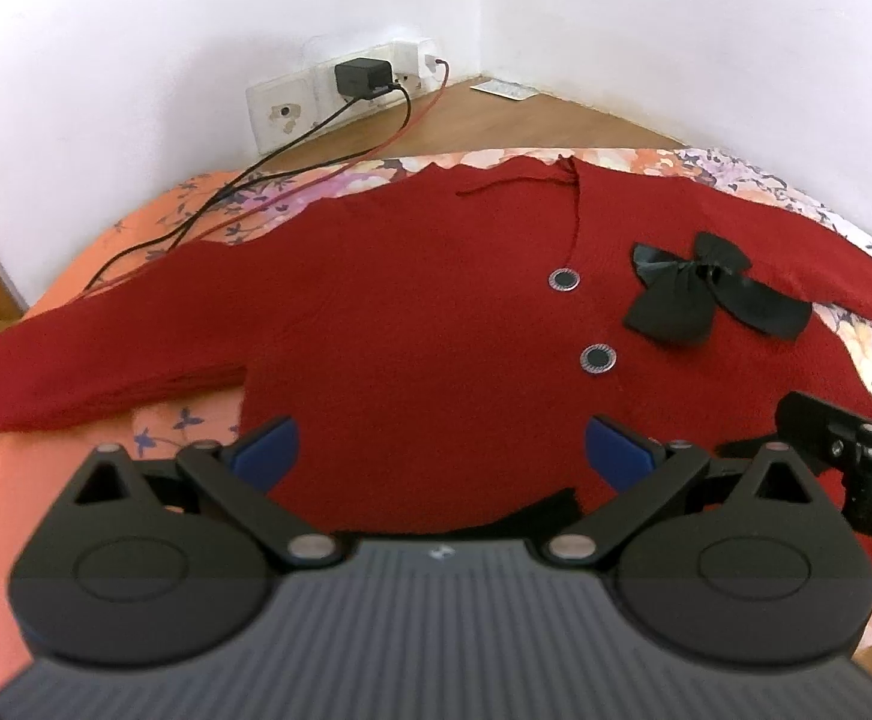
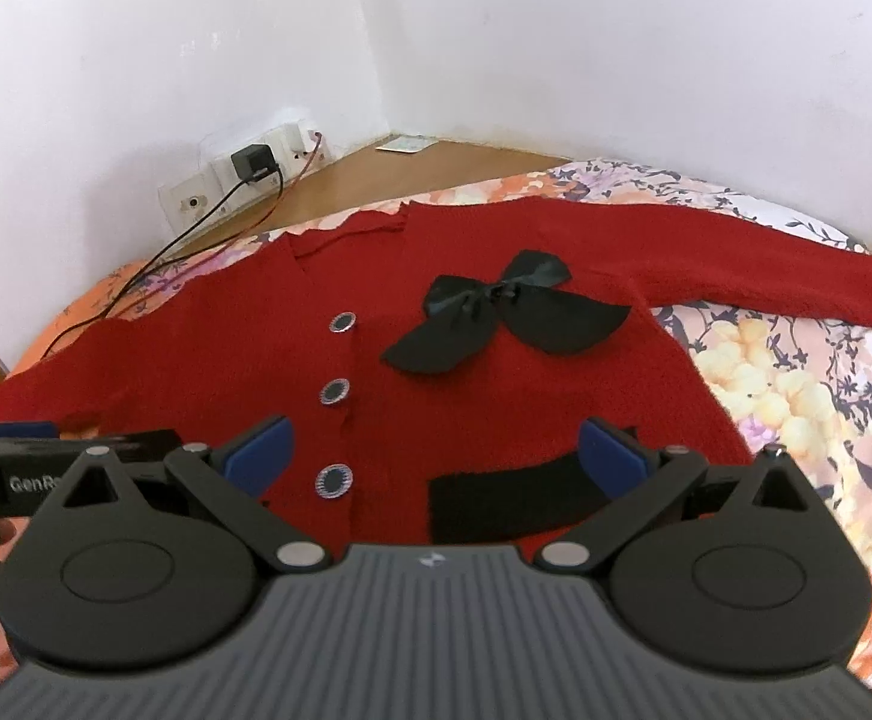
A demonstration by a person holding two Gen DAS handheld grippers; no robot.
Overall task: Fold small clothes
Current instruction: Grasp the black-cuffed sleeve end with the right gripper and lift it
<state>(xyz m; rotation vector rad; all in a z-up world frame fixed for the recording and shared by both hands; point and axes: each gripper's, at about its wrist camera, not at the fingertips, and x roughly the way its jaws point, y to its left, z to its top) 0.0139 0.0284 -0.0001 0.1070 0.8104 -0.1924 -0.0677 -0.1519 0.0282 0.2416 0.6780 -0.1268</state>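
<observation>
Cardigan (image 1: pixel 411 312) lies flat, neckline away, sleeves sideways; left gripper (image 1: pixel 442 450) and right gripper (image 2: pixel 432 450) spread.

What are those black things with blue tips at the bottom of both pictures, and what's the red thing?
They are two grabbing tools, each held by a person, each with a camera looking out along its fingers. One picture is from the left gripper, the other from the right gripper. Both are open and hold nothing. The red thing is a small cardigan lying spread flat on a flowery bedsheet. It has a black bow and round buttons. It isn't folded yet.
</observation>
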